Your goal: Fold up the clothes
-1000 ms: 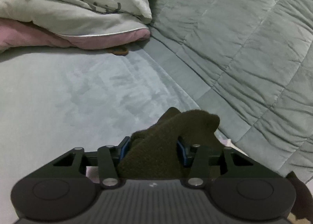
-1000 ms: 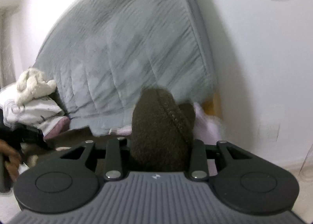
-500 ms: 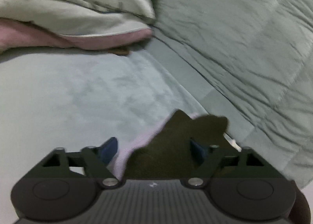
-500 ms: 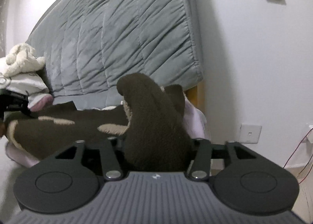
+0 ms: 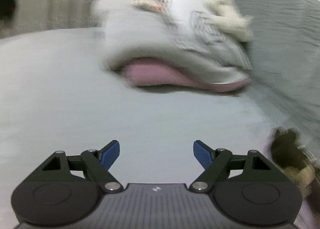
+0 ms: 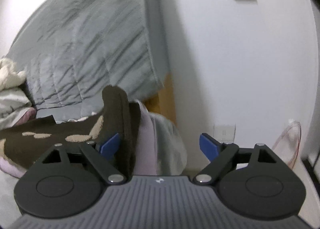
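Observation:
A dark brown fleece garment (image 6: 50,141) with beige patches and a pale pink lining lies on the grey bed. In the right wrist view one fold of it (image 6: 120,121) stands up against the left finger (image 6: 110,145) of my right gripper (image 6: 160,145); the jaws are opening and the right pad is well clear of the cloth. In the left wrist view my left gripper (image 5: 156,152) stands open over bare grey sheet (image 5: 80,99), with nothing between its blue pads. A corner of the brown garment (image 5: 288,153) shows at the right edge.
A pile of pale pillows and a pink one (image 5: 180,49) with a cream plush toy (image 5: 228,19) sits at the head of the bed. A grey quilted headboard (image 6: 90,49) rises behind. A white wall (image 6: 240,69) and a clear plastic object (image 6: 290,143) lie right.
Both grippers have let go of the brown garment and opened. The left one swung away, so the garment now sits at its right edge. The right one shifted right, cloth resting by its left finger.

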The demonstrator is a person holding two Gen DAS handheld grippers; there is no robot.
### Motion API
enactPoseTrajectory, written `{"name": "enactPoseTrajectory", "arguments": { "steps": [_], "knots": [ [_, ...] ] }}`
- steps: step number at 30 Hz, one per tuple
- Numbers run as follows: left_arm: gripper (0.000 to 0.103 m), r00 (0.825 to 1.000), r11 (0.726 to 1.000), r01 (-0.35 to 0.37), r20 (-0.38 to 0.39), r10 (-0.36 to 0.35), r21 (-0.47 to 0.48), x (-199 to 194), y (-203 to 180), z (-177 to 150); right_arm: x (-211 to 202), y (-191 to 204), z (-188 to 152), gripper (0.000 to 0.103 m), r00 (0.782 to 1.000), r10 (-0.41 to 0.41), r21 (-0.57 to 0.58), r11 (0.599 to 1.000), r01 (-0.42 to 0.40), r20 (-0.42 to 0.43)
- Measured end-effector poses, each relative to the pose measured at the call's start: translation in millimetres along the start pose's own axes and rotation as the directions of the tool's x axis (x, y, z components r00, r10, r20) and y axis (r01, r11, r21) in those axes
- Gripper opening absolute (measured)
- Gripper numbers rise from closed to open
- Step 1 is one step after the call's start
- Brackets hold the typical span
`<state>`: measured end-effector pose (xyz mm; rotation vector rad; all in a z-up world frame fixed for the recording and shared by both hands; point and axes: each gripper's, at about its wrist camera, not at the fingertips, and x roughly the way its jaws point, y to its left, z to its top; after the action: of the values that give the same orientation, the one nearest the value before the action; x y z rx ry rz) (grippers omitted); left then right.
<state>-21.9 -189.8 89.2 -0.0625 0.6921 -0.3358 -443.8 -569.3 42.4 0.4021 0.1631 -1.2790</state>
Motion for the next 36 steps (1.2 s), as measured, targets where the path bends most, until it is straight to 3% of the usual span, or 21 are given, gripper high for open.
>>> {"name": "enactPoseTrajectory", "arguments": {
  "steps": [3, 5, 7, 8, 10, 11, 13, 15, 18, 19, 20, 21, 23, 26, 27, 29, 31, 36],
  "knots": [
    [0.081, 0.997, 0.996, -0.071, 0.014, 0.072, -0.044, -44, 75, -19, -10, 4, 6, 0.088, 1.0, -0.017, 0.059, 0.998, 0.017, -0.002],
    [0.082, 0.993, 0.993, -0.116, 0.028, 0.117, -0.037, -68, 105, -29, -26, 13, 14, 0.088, 0.999, 0.039, 0.09, 0.995, -0.041, 0.032],
    [0.085, 0.978, 0.98, -0.2, 0.064, 0.2, -0.015, -97, 135, -42, -40, 29, 21, 0.088, 0.992, 0.115, 0.091, 0.989, -0.12, 0.055],
    [0.085, 0.967, 0.97, -0.242, 0.083, 0.242, -0.004, -111, 150, -49, -47, 39, 24, 0.088, 0.986, 0.157, 0.081, 0.983, -0.162, 0.061],
    [0.085, 0.914, 0.92, -0.392, 0.121, 0.388, 0.004, -143, 184, -63, -65, 79, 28, 0.089, 0.951, 0.305, 0.016, 0.952, -0.306, 0.048],
    [0.086, 0.895, 0.904, -0.428, 0.138, 0.423, 0.008, -155, 197, -67, -70, 91, 28, 0.09, 0.937, 0.347, -0.007, 0.938, -0.347, 0.033],
    [0.091, 0.874, 0.884, -0.468, 0.153, 0.46, 0.017, -168, 213, -72, -91, 150, 25, 0.091, 0.857, 0.511, -0.119, 0.849, -0.516, -0.064],
    [0.098, 0.844, 0.853, -0.522, 0.156, 0.513, 0.018, -190, 238, -81, -112, 194, 19, 0.091, 0.775, 0.615, -0.218, 0.744, -0.631, -0.144],
    [0.102, 0.834, 0.847, -0.528, 0.155, 0.53, -0.055, -214, 265, -96, -149, 257, -1, 0.092, 0.655, 0.707, -0.346, 0.564, -0.75, -0.266],
    [0.102, 0.836, 0.849, -0.525, 0.149, 0.529, -0.068, -216, 269, -99, -162, 278, -10, 0.092, 0.623, 0.72, -0.379, 0.508, -0.774, -0.306],
    [0.102, 0.842, 0.852, -0.515, 0.13, 0.523, -0.09, -221, 275, -103, -169, 287, -14, 0.092, 0.612, 0.723, -0.392, 0.486, -0.781, -0.322],
    [0.102, 0.853, 0.86, -0.499, 0.114, 0.508, -0.104, -224, 278, -107, -184, 312, -30, 0.092, 0.585, 0.728, -0.415, 0.438, -0.798, -0.357],
    [0.102, 0.872, 0.875, -0.47, 0.093, 0.481, -0.118, -227, 281, -112, -194, 330, -44, 0.092, 0.561, 0.733, -0.408, 0.411, -0.816, -0.385],
    [0.102, 0.891, 0.892, -0.436, 0.082, 0.446, -0.116, -226, 278, -113, -216, 359, -74, 0.092, 0.491, 0.744, -0.345, 0.362, -0.866, -0.453],
    [0.102, 0.908, 0.908, -0.403, 0.079, 0.412, -0.116, -224, 274, -113, -221, 364, -82, 0.092, 0.477, 0.744, -0.337, 0.348, -0.875, -0.467],
    [0.102, 0.921, 0.92, -0.374, 0.07, 0.384, -0.116, -218, 271, -112, -235, 375, -101, 0.092, 0.443, 0.742, -0.337, 0.303, -0.891, -0.503],
    [0.102, 0.934, 0.932, -0.347, 0.054, 0.353, -0.103, -202, 263, -112, -245, 382, -120, 0.092, 0.418, 0.734, -0.349, 0.259, -0.901, -0.535],
    [0.102, 0.938, 0.937, -0.344, 0.034, 0.346, -0.06, -168, 245, -111, -263, 389, -164, 0.092, 0.403, 0.709, -0.403, 0.181, -0.897, -0.578]
  ]
}}
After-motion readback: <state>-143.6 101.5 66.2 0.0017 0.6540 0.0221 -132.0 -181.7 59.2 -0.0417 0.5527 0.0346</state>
